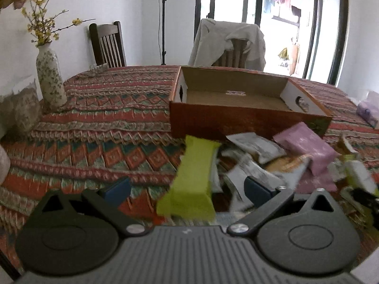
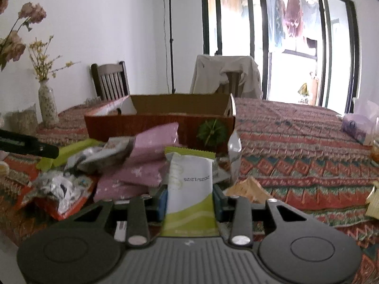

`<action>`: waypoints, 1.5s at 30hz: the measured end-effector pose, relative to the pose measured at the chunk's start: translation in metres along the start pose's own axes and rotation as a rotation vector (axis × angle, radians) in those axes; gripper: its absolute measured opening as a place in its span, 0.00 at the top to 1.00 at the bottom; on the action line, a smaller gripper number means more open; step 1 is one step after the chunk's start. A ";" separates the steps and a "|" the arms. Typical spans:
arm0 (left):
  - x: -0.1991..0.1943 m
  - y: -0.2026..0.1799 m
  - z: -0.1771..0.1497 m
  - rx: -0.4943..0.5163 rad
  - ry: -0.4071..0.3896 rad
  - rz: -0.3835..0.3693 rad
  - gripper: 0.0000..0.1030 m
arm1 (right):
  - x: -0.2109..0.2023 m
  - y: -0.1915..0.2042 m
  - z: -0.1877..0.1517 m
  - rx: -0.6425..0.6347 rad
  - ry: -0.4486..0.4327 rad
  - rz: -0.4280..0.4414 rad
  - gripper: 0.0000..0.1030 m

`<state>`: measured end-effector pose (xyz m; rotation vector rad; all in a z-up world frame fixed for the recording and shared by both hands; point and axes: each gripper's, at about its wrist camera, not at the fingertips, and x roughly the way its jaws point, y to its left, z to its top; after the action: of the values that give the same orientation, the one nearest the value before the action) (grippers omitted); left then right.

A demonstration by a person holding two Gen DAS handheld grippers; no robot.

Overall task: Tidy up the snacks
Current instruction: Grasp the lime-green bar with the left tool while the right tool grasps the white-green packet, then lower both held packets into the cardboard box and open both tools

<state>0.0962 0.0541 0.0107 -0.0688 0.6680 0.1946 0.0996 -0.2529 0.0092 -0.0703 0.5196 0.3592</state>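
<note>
A pile of snack packets lies on the patterned tablecloth in front of an open red-brown cardboard box [image 1: 236, 118], which looks empty inside. My left gripper [image 1: 187, 189] is open, with a lime-green packet [image 1: 191, 177] lying between its spread fingers, untouched as far as I can see. Pink packets [image 1: 308, 146] and grey-white packets [image 1: 258, 146] lie to its right. My right gripper [image 2: 190, 198] is shut on a white and green packet [image 2: 191, 189], held upright just before the pile. The box [image 2: 161, 123] stands behind the pink packets [image 2: 146, 161].
A flowered vase [image 1: 49, 75] stands at the table's left edge. Two chairs [image 1: 109, 45] stand behind the table, one draped with cloth. A purple tissue pack [image 2: 357, 125] lies at the far right. My left gripper shows as a black bar [image 2: 28, 144] at the left.
</note>
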 end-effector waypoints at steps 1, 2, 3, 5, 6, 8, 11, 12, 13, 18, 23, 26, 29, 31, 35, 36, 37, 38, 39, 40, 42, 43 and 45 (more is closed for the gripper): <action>0.006 0.000 0.005 0.012 0.010 0.012 0.00 | 0.000 -0.002 0.002 0.004 -0.007 -0.004 0.64; 0.012 -0.001 0.008 0.021 0.022 0.020 0.00 | 0.000 -0.003 0.003 0.007 -0.011 -0.007 0.64; 0.019 -0.001 0.011 0.024 0.040 0.026 0.00 | 0.000 -0.005 0.005 0.011 -0.017 -0.009 0.64; 0.033 0.000 0.016 0.011 0.081 0.020 0.02 | 0.000 -0.007 0.009 0.016 -0.034 -0.011 0.64; 0.039 0.000 0.017 0.010 0.099 0.012 0.04 | -0.001 -0.007 0.011 0.017 -0.043 -0.012 0.64; 0.048 -0.001 0.019 0.017 0.123 0.005 0.22 | -0.003 -0.009 0.016 0.016 -0.060 -0.013 0.64; 0.055 -0.003 0.017 0.020 0.154 -0.048 0.57 | -0.001 -0.010 0.023 0.013 -0.076 -0.016 0.64; 0.055 -0.003 0.016 0.023 0.157 -0.065 0.58 | 0.000 -0.011 0.025 0.014 -0.079 -0.015 0.64; 0.054 -0.004 0.015 0.034 0.144 -0.064 0.60 | 0.001 -0.012 0.027 0.016 -0.082 -0.014 0.64; 0.045 -0.003 0.014 0.044 0.110 -0.086 0.62 | 0.007 -0.016 0.037 0.018 -0.102 -0.009 0.64; 0.027 0.003 0.020 0.043 0.041 -0.092 0.62 | 0.013 -0.017 0.049 0.018 -0.127 -0.003 0.64; 0.016 0.005 0.028 0.035 -0.010 -0.104 0.62 | 0.018 -0.018 0.059 0.022 -0.145 -0.001 0.64; 0.005 0.004 0.041 0.024 -0.066 -0.129 0.62 | 0.026 -0.019 0.073 0.027 -0.163 0.001 0.64; 0.002 0.001 0.053 0.020 -0.102 -0.134 0.62 | 0.034 -0.019 0.084 0.032 -0.174 0.005 0.64; 0.011 -0.008 0.084 0.013 -0.155 -0.146 0.62 | 0.058 -0.016 0.110 0.054 -0.183 0.013 0.64; 0.014 -0.012 0.092 0.011 -0.168 -0.146 0.62 | 0.067 -0.015 0.118 0.061 -0.183 0.012 0.64; 0.020 -0.016 0.100 0.005 -0.174 -0.145 0.62 | 0.075 -0.014 0.124 0.066 -0.181 0.012 0.64; 0.026 -0.020 0.109 0.000 -0.177 -0.144 0.62 | 0.083 -0.013 0.130 0.073 -0.176 0.011 0.64; 0.034 -0.022 0.116 -0.006 -0.179 -0.146 0.62 | 0.094 -0.012 0.137 0.079 -0.168 0.009 0.64; 0.041 -0.025 0.123 -0.011 -0.181 -0.146 0.62 | 0.104 -0.009 0.142 0.079 -0.161 0.005 0.64; 0.059 -0.030 0.136 -0.019 -0.178 -0.133 0.62 | 0.126 -0.006 0.152 0.084 -0.139 -0.008 0.64; 0.069 -0.033 0.142 -0.025 -0.170 -0.125 0.62 | 0.138 -0.005 0.156 0.089 -0.126 -0.014 0.64; 0.088 -0.036 0.150 -0.035 -0.159 -0.117 0.62 | 0.162 -0.005 0.160 0.103 -0.095 -0.028 0.64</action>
<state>0.2625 0.0516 0.0732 -0.1243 0.5002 0.0974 0.3083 -0.1812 0.0674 0.0392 0.4424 0.3064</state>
